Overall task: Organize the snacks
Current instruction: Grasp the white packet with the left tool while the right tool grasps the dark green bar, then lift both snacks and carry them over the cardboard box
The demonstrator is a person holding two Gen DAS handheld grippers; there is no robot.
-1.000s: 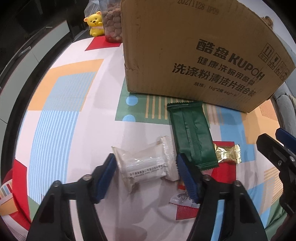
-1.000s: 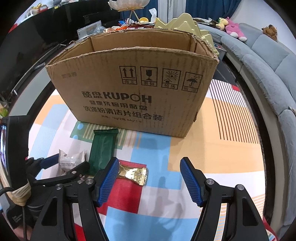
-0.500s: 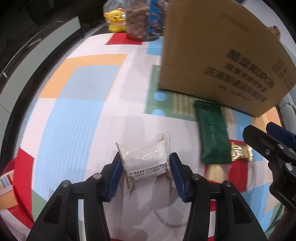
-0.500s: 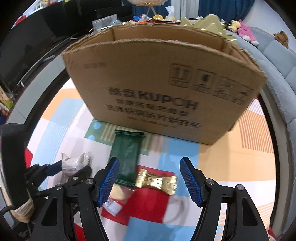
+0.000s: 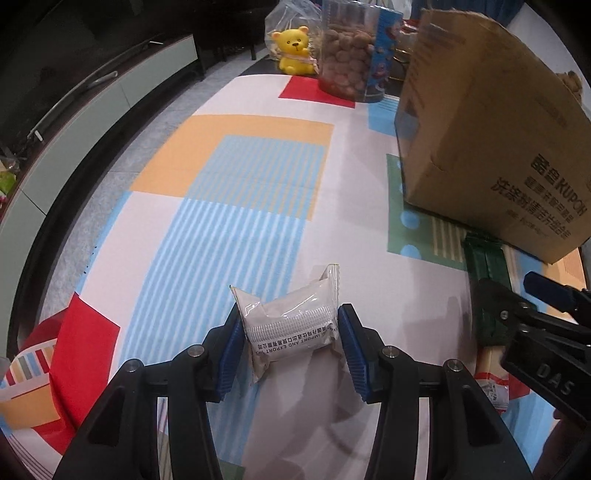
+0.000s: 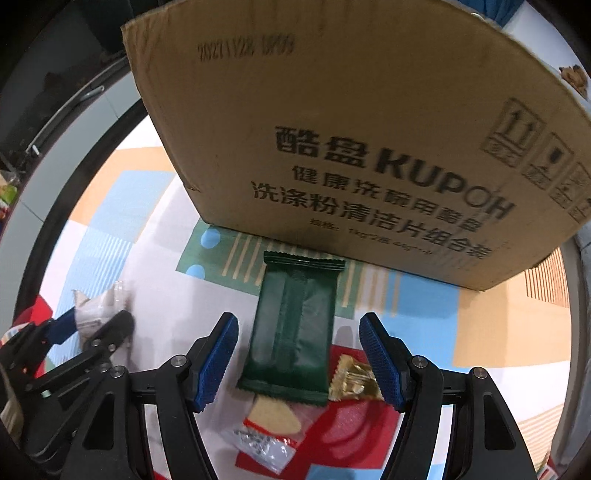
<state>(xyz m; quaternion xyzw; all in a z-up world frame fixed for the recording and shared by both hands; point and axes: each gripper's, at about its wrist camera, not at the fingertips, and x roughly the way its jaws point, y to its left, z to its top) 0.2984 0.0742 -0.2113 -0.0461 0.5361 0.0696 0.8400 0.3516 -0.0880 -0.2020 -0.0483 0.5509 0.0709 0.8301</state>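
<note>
a: left gripper (image 5: 290, 345) clamped on the white snack packet (image 5: 291, 325), blue pads (image 5: 349, 347) pressed against both its ends. jaws just been closing, with that packet between them. packet raised a little off the colourful patterned tablecloth (image 5: 236, 206), crimped end poking up past the fingertips.

b: same packet also seen from the right wrist view, far left, pinched in the black fingers. right gripper (image 6: 299, 354) standing wide, nothing gripped. dark green snack bar (image 6: 291, 328) lying flat between its blue pads (image 6: 216, 360), clear of both of them.

a: top end of that green bar touching, or just short of, the foot of the cardboard box (image 6: 351, 140). cannot tell which.

b: gold-wrapped candy (image 6: 352, 378) just beside the green bar's lower right corner, close against the right pad. cannot tell whether touching the pad.

a: below the bar, a clear-and-red packet (image 6: 269, 432) with something pale yellow inside, partly tucked under the bar's bottom edge.

b: from the left wrist view, box seen on the right, standing on the cloth. right gripper's black fingers low at the right edge, over the green bar.

a: far end of the table: yellow bear figure (image 5: 295, 53), clear jar of brown round snacks (image 5: 347, 55) next to it, clear plastic bag (image 5: 291, 18) behind the bear.
</note>
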